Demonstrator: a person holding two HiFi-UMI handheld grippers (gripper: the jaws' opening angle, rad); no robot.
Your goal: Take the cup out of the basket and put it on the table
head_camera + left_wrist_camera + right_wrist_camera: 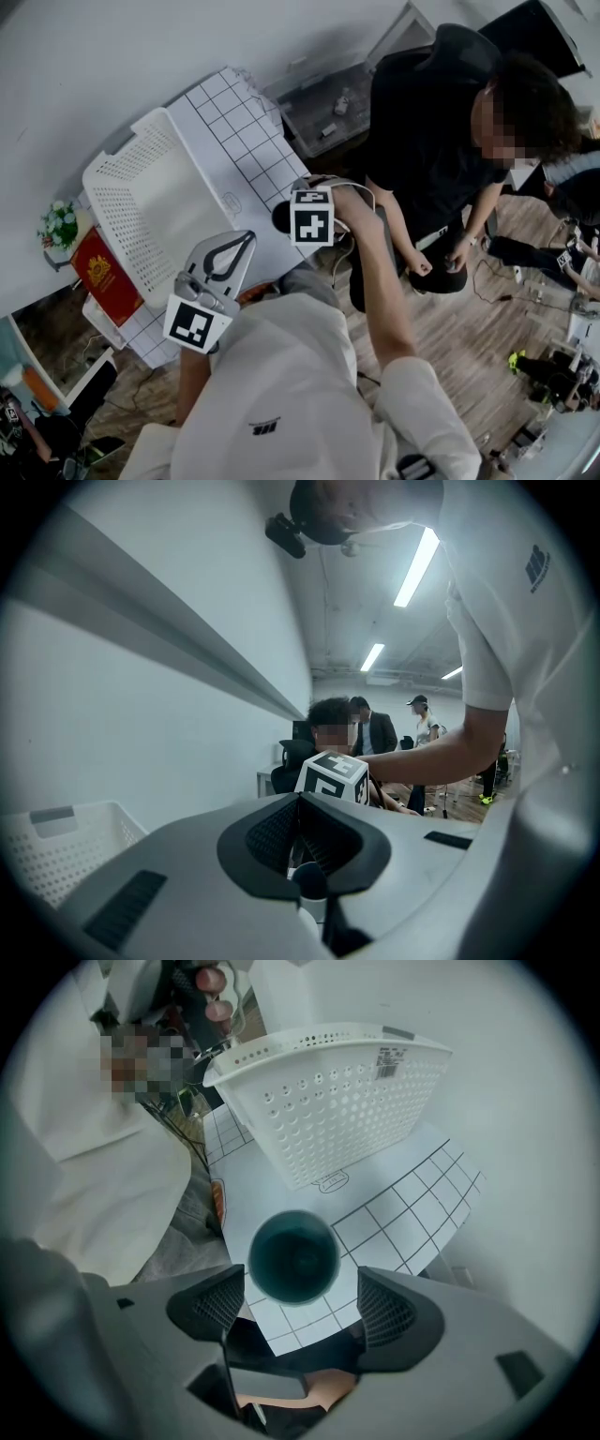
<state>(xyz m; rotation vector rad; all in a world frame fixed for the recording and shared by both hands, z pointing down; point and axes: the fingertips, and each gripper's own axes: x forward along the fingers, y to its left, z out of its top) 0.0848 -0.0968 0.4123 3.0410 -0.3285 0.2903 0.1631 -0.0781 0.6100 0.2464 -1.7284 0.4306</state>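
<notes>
Dark teal round cup (292, 1255) on white gridded table (412, 1206), outside white perforated basket (328, 1101): task seemingly done. Right gripper (302, 1305) jaws spread, clear; left gripper (300, 841) jaws together, empty.

Dark cup (292, 1255) upright, seemingly on table (412, 1206)

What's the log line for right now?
cup: on table, outside basket | right gripper: open, over cup | left gripper: shut, empty
</notes>
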